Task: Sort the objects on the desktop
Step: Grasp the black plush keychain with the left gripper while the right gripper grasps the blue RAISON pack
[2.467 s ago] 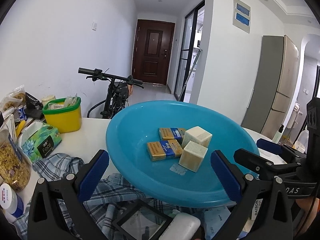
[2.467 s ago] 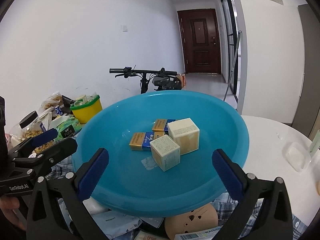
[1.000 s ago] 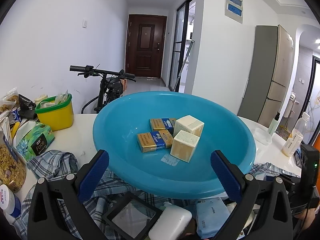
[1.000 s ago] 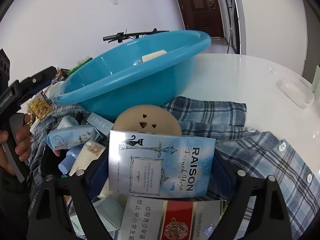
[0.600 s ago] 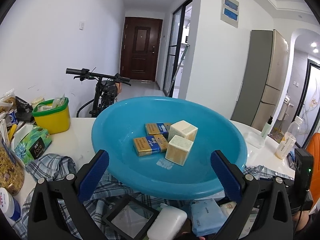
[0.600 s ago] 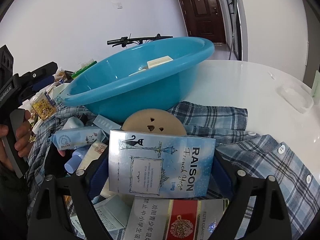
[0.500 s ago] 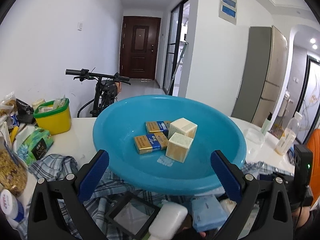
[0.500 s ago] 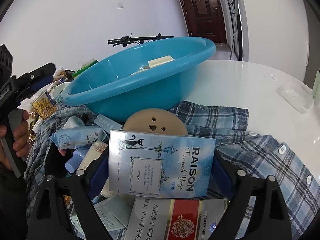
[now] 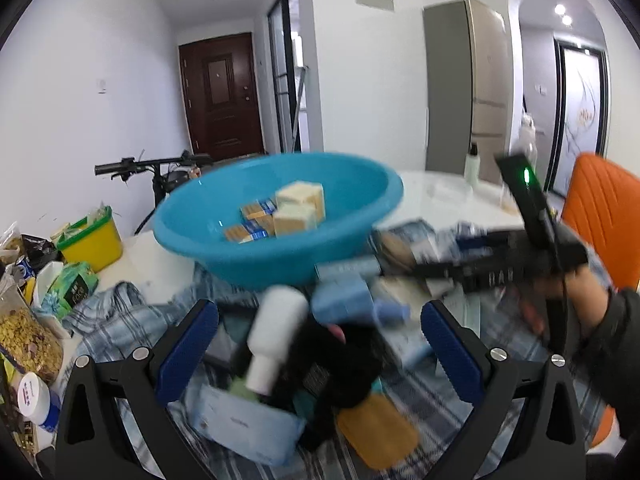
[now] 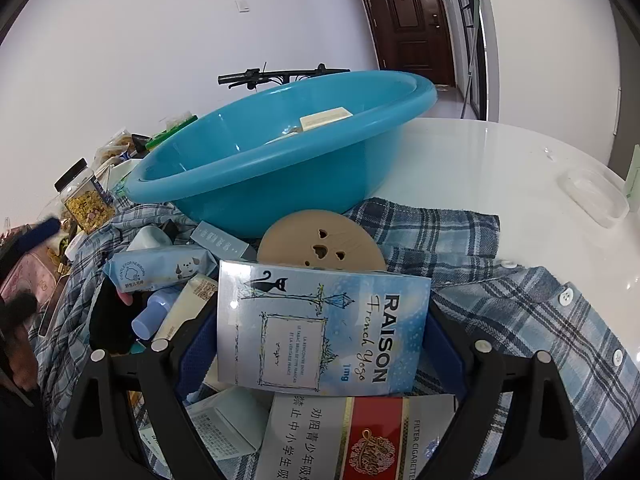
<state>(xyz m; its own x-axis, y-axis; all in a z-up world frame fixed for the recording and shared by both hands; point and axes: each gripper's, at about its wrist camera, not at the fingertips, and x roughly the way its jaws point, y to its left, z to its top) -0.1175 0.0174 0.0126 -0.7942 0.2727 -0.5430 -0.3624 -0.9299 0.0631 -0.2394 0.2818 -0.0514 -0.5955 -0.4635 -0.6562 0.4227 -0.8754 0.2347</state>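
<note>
In the round blue plastic basin [image 9: 280, 236] on the white table [image 10: 500, 160] lie a few small boxes [image 9: 276, 212], sorted. Beside it much clutter waits on the plaid shirt [image 10: 520, 300]. The right gripper [image 10: 320, 344] jaws are clenched on a pale-blue Raison carton [image 10: 320, 328]. The left gripper [image 9: 320, 344] jaws stand released above a white bottle [image 9: 276, 328]. Only the left view shows the basin's contents plainly.

A pale blue RAISON cigarette box [image 10: 324, 330] with a black cat drawing stands tilted on the heap of small packets on the plaid shirt [image 10: 540, 312]. Behind it, on the white table [image 10: 500, 160], the blue basin [image 10: 288, 152] holds two cream boxes [image 9: 300, 204] and two gold-and-blue packs [image 9: 250, 226].
</note>
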